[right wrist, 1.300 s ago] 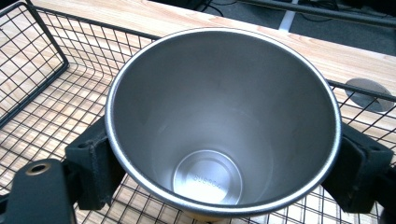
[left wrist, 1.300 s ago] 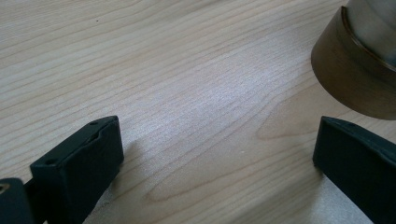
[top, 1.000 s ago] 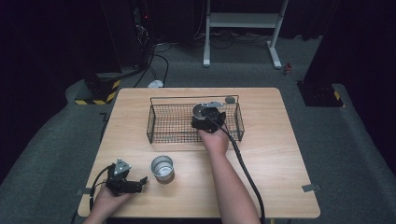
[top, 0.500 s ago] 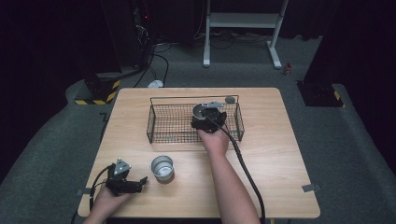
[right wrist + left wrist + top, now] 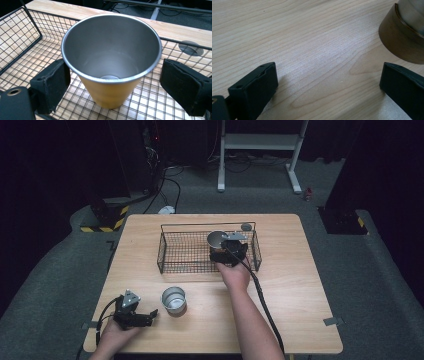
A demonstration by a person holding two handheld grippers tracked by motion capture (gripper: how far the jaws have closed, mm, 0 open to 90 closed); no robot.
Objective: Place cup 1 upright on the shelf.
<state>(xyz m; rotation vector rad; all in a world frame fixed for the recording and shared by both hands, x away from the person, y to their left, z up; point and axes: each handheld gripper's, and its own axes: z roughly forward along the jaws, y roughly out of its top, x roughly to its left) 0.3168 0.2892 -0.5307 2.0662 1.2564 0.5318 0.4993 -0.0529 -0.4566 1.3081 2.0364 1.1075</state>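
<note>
Tongs spread, your right tongs (image 5: 112, 82) straddle the steel cup (image 5: 111, 55) standing upright in the wire basket (image 5: 170, 251), seemingly just set down or about to be gripped, while your left tongs (image 5: 148, 316) rest open on the bench (image 5: 300, 285) beside a second cup (image 5: 173, 299).

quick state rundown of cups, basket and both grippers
cup in the basket: upright, empty, between the right jaws, which stand apart from it
cup on the table: upright, free
wire basket: upright, holds one cup
right gripper: open
left gripper: open, low over the table
</note>
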